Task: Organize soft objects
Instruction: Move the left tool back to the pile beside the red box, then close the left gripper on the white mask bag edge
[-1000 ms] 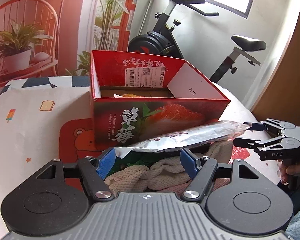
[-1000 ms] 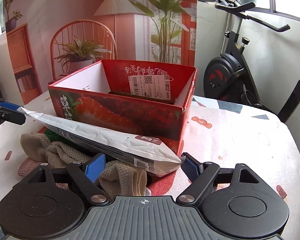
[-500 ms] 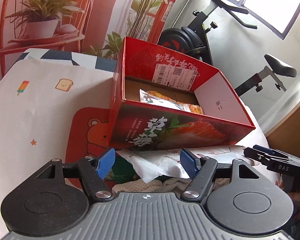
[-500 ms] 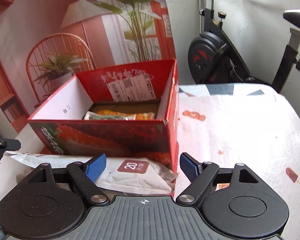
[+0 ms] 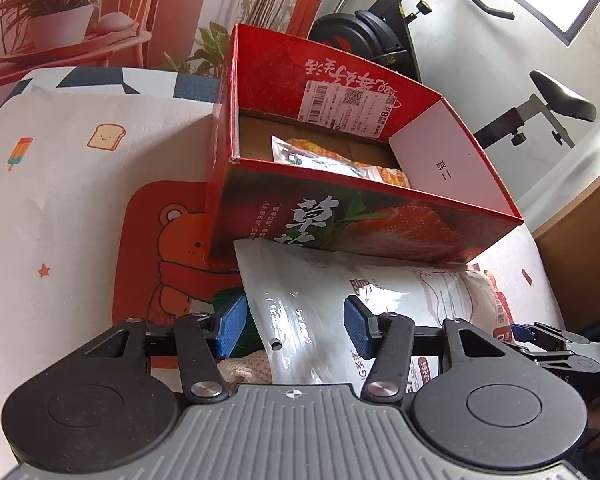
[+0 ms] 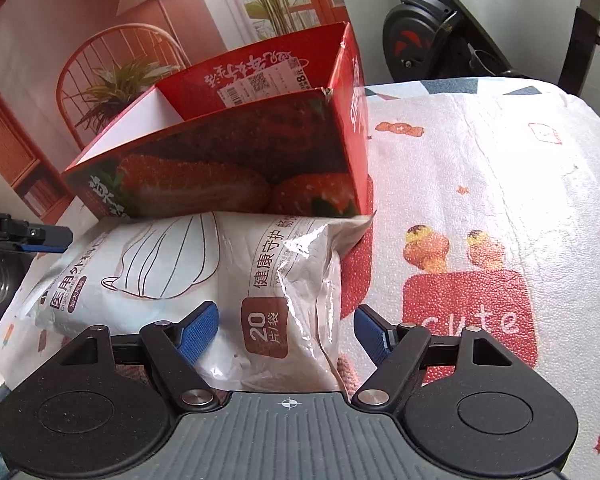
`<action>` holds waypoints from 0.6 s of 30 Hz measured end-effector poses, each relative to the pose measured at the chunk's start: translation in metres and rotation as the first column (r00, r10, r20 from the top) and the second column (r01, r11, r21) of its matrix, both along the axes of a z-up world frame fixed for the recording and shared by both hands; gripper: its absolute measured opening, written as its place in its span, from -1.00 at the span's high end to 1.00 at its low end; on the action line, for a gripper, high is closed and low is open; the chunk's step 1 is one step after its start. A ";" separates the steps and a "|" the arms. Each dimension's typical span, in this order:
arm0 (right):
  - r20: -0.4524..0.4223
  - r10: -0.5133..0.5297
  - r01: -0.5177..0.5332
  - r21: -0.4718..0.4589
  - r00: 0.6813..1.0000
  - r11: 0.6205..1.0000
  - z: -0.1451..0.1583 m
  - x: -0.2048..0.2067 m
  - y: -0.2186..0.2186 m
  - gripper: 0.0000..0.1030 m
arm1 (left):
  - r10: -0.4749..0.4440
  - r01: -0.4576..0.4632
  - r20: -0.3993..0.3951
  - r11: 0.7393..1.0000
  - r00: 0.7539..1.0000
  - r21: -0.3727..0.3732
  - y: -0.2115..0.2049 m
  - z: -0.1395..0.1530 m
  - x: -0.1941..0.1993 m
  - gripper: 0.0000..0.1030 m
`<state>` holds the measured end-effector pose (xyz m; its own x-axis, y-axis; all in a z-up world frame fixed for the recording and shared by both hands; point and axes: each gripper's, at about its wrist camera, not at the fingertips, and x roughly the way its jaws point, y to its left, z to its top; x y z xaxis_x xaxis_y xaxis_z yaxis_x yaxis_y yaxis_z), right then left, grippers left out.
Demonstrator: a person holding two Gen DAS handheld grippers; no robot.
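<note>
A white pack of face masks [image 5: 320,292] lies across a heap of cloths in front of the red strawberry box [image 5: 380,232], its far edge against the box wall. My left gripper [image 5: 294,330] straddles one end of it, jaws closing, pads not visibly pressing. In the right wrist view the pack [image 6: 160,264] has its crinkled end between the fingers of my right gripper [image 6: 286,334], which is also closing, with a gap at the right pad. A beige towel [image 5: 248,368] peeks out under the pack. A yellow snack packet [image 5: 340,160] lies inside the box.
The box [image 6: 220,160] stands mid-table on a printed tablecloth [image 6: 500,200], which runs on bare to the right. My left gripper's tips [image 6: 40,236] show at the pack's far end. An exercise bike [image 5: 400,32] stands behind the table.
Both grippers have sunk and tipped down over the mask pack, so each now has an end of it between its fingers. The left jaws have narrowed. The box's inside came into view.
</note>
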<state>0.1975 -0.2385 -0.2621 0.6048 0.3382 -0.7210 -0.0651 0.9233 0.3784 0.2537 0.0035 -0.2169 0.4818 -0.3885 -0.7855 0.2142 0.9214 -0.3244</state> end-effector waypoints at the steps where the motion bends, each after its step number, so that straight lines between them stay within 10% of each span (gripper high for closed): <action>1: -0.002 0.011 -0.012 -0.005 1.000 1.000 -0.001 -0.001 0.001 -0.38 | -0.004 0.004 -0.009 1.000 1.000 -0.003 -0.001 -0.003 0.002 -0.08; 7: -0.019 0.077 -0.078 -0.027 0.997 0.997 -0.008 -0.008 0.010 -0.38 | -0.030 0.030 -0.017 0.999 0.999 -0.032 -0.009 -0.011 0.002 -0.09; 12: -0.025 0.096 -0.097 -0.039 0.995 0.995 -0.002 -0.007 0.013 -0.36 | -0.079 0.075 0.052 0.995 0.996 0.061 -0.022 -0.009 -0.011 0.68; 18: -0.028 0.094 -0.093 0.045 0.995 0.995 0.012 0.011 -0.003 -0.51 | -0.068 0.064 0.046 0.994 0.997 0.086 -0.013 -0.014 -0.007 0.71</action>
<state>0.2088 -0.2411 -0.2499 0.5470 0.4240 -0.7218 -0.1382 0.8962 0.4217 0.2468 -0.0096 -0.2311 0.4957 -0.3540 -0.7931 0.2887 0.9284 -0.2339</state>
